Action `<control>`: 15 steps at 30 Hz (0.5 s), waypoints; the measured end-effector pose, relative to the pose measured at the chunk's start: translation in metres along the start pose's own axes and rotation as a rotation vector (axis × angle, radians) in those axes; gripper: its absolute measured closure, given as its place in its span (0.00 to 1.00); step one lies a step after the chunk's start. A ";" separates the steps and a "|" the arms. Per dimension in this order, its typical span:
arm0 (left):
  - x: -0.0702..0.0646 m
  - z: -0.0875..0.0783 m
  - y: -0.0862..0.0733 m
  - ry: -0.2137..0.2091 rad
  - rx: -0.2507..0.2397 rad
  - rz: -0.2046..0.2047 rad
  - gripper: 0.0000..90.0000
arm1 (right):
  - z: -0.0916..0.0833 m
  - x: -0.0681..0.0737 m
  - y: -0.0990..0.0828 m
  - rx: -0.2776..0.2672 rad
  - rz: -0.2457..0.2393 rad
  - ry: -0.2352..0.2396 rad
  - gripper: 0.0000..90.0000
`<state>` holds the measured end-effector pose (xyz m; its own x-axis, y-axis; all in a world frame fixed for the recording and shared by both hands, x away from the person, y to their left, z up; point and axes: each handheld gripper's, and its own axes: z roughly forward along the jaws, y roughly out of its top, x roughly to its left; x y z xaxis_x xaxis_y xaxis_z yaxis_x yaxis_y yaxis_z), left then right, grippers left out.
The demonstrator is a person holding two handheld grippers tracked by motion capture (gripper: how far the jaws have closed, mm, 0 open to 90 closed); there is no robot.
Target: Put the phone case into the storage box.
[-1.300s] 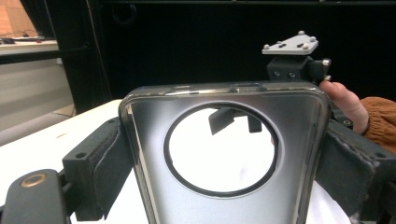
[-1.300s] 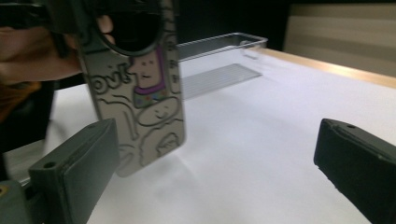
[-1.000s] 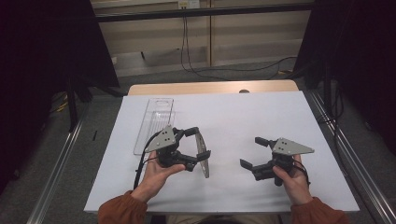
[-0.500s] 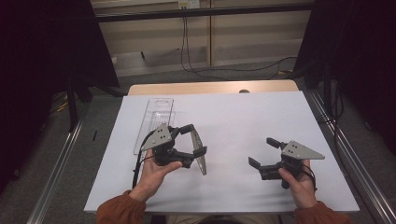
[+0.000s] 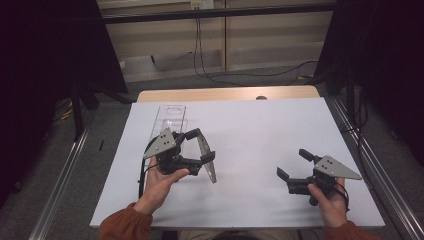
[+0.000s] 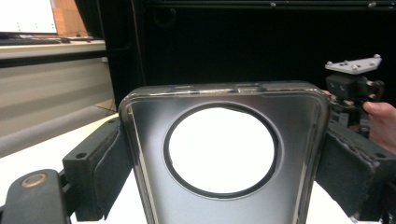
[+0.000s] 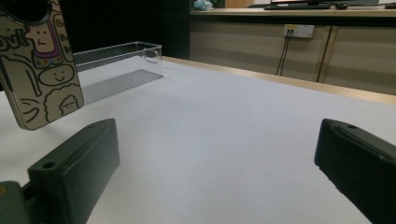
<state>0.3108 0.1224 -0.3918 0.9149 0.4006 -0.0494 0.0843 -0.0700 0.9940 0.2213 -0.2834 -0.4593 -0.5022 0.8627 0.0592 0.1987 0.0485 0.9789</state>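
A phone case (image 6: 224, 186) with a large round camera hole is clamped by its side edges in my left gripper (image 6: 223, 154), which is shut on it. From above, the left gripper (image 5: 204, 145) holds the case (image 5: 210, 169) on edge just over the white table, left of centre. In the right gripper view the case's (image 7: 39, 70) back shows cartoon drawings, up at the left. My right gripper (image 5: 291, 163) is open and holds nothing, near the table's front right. Its pads (image 7: 74, 163) stand wide apart over bare white surface.
A long clear plastic tray (image 5: 169, 120) lies behind the left gripper, running toward the far edge, and appears as the tray (image 7: 116, 56) in the right gripper view. The white sheet (image 5: 260, 130) covers the table. Metal rails flank both sides.
The right gripper has drawn back toward the near right corner. The left gripper has shifted slightly left with the case still held.
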 end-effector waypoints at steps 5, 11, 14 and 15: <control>0.002 -0.003 0.004 0.008 -0.011 0.000 0.13 | -0.008 -0.005 -0.004 0.012 0.014 -0.038 0.00; 0.006 -0.012 0.013 0.031 -0.020 0.009 0.13 | -0.018 -0.009 -0.008 0.013 0.024 -0.069 0.00; 0.009 -0.016 0.017 0.043 -0.025 0.005 0.13 | -0.025 -0.010 -0.009 -0.007 0.028 -0.074 0.00; 0.010 -0.018 0.019 0.048 -0.021 0.002 0.13 | -0.027 -0.009 -0.010 -0.013 0.030 -0.088 0.00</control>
<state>0.3140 0.1414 -0.3720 0.8952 0.4437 -0.0432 0.0736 -0.0515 0.9960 0.2014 -0.3051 -0.4643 -0.4200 0.9047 0.0719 0.2016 0.0157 0.9793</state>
